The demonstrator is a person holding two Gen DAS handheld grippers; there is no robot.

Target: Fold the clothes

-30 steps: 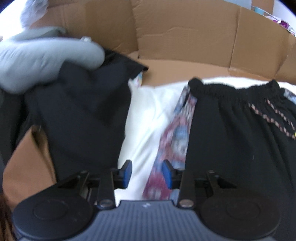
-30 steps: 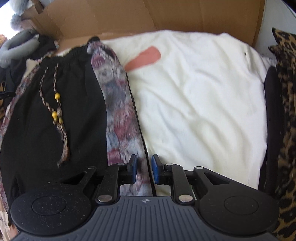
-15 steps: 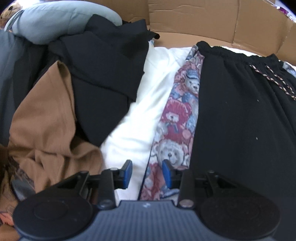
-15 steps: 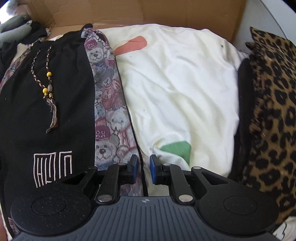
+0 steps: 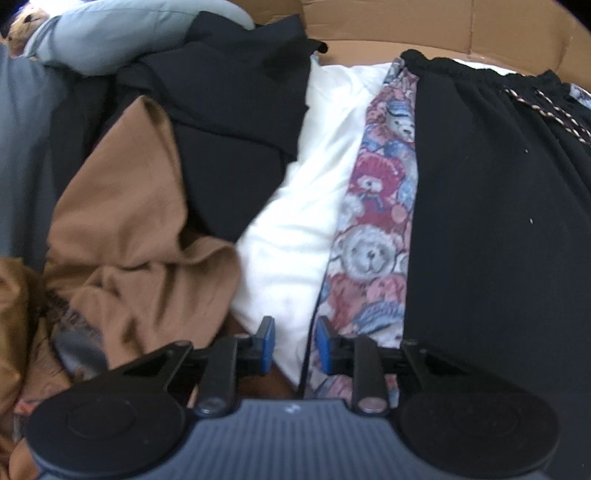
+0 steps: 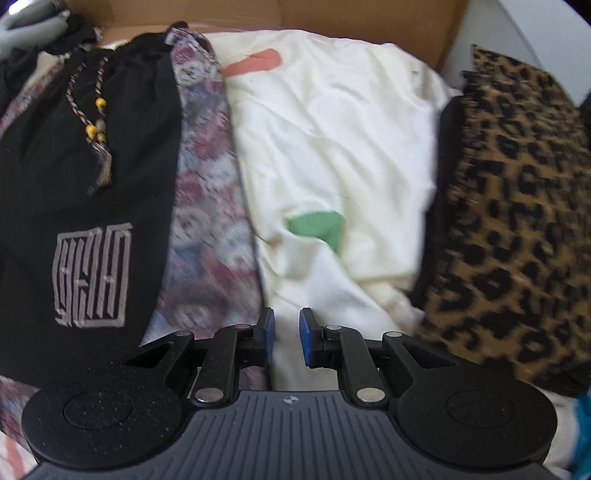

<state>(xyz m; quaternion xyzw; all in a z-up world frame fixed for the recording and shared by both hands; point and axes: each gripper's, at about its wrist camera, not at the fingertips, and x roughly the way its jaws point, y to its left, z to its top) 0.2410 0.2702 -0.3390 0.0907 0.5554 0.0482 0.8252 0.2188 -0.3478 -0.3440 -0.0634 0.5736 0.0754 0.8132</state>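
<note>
Black trousers point(image 5: 498, 221) with a beaded drawstring and teddy-bear print side strips point(image 5: 376, 221) lie flat on pale cloth. My left gripper point(image 5: 295, 345) is open, low over the strip's left edge and the white cloth point(image 5: 306, 221), holding nothing. In the right wrist view the same trousers point(image 6: 85, 184) show a pale woven logo, with the right-hand bear strip point(image 6: 210, 184) beside them. My right gripper point(image 6: 286, 338) is open by a narrow gap over the cream garment point(image 6: 332, 129), just right of that strip, with nothing between its fingers.
A heap of clothes lies left of the trousers: a brown garment point(image 5: 129, 240), a black one point(image 5: 229, 129), a grey-blue one point(image 5: 110, 33). A leopard-print cloth point(image 6: 517, 221) lies at the right. Cardboard walls point(image 5: 443, 22) point(image 6: 332, 14) close off the far side.
Both grippers have drawn back along the trousers toward me. The brown garment, the logo and a green patch on the cream garment came into view. The right jaws stand slightly wider.
</note>
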